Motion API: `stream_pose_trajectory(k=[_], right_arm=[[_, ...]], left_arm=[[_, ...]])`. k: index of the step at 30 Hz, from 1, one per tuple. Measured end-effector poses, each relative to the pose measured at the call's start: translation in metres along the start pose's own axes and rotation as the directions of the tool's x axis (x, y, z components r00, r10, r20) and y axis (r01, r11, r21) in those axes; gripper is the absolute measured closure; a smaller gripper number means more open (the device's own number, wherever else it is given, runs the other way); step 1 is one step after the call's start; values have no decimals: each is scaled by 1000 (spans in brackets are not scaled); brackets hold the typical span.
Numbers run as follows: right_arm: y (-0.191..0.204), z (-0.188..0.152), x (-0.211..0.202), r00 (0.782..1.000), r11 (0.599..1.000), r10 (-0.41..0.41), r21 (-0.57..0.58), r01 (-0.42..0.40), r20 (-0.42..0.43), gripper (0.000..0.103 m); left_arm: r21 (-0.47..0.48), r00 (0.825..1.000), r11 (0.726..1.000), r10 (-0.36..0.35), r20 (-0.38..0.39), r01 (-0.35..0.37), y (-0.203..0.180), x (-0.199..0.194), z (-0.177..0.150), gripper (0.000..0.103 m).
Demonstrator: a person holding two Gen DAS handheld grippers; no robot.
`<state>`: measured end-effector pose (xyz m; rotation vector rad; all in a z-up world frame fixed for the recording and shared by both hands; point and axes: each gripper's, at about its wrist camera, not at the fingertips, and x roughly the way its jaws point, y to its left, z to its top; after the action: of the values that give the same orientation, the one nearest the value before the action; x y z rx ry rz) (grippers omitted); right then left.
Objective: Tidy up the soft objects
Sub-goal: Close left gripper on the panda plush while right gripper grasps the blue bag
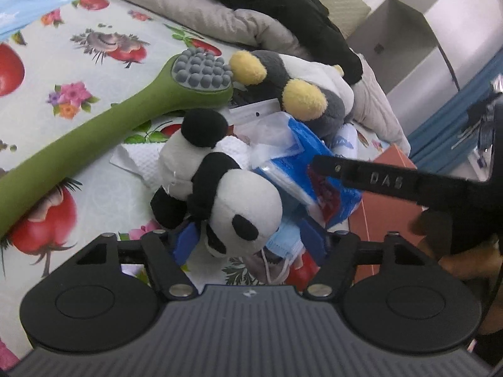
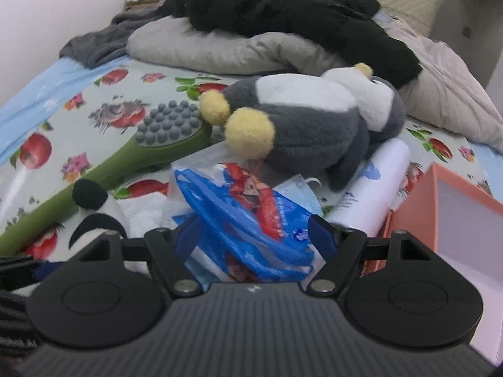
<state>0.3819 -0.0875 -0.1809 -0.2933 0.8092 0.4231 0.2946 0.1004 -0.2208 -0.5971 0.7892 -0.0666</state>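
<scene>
A panda plush (image 1: 226,194) lies on the flowered bed sheet, its head between the open blue fingers of my left gripper (image 1: 251,245). A grey and white penguin plush (image 1: 292,84) with yellow feet lies behind it, also in the right wrist view (image 2: 301,122). My right gripper (image 2: 254,238) is open, with a blue and red plastic packet (image 2: 251,220) lying between its fingers. In the left wrist view the right gripper's finger (image 1: 361,177) reaches the same packet (image 1: 301,150). The panda's ear (image 2: 89,193) shows at the left of the right wrist view.
A green massage brush (image 1: 125,116) lies across the sheet. A blue face mask (image 1: 283,245), a white cloth (image 1: 141,157) and a white tube (image 2: 377,188) lie in the pile. An orange open box (image 2: 452,207) stands at the right. A grey pillow (image 2: 220,47) and black clothing (image 2: 283,9) lie behind.
</scene>
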Motion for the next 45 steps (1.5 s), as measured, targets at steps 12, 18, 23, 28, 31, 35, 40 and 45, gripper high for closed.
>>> stream_pose_trajectory(k=[12, 18, 23, 28, 31, 35, 40, 45], right_arm=[[6, 2, 1, 997, 997, 71, 36, -70, -34, 87], [4, 1, -37, 997, 993, 76, 90, -77, 18, 94], [12, -8, -69, 996, 991, 75, 106, -80, 48, 94], [25, -29, -96, 995, 986, 91, 135, -96, 42, 94], [33, -46, -105, 994, 982, 107, 157, -109, 24, 94], [42, -72, -109, 993, 975, 114, 193, -109, -18, 94], [50, -98, -110, 991, 968, 116, 230, -99, -61, 94], [52, -114, -107, 988, 955, 131, 277, -104, -79, 92]], left_arm=[[-15, 999, 1000, 17, 37, -16, 0, -28, -1, 49], [18, 997, 1000, 20, 69, -21, -8, -61, -11, 50], [34, 995, 999, 24, 100, -27, -10, -93, -26, 51], [54, 994, 998, 14, 107, -20, -8, -122, -47, 51], [76, 995, 997, 15, 103, -23, -4, -136, -61, 51], [85, 997, 996, 26, 66, -32, 8, -142, -77, 50], [89, 999, 995, 37, 27, -40, 19, -149, -91, 50], [65, 1000, 998, 26, 5, -26, 25, -154, -97, 48]])
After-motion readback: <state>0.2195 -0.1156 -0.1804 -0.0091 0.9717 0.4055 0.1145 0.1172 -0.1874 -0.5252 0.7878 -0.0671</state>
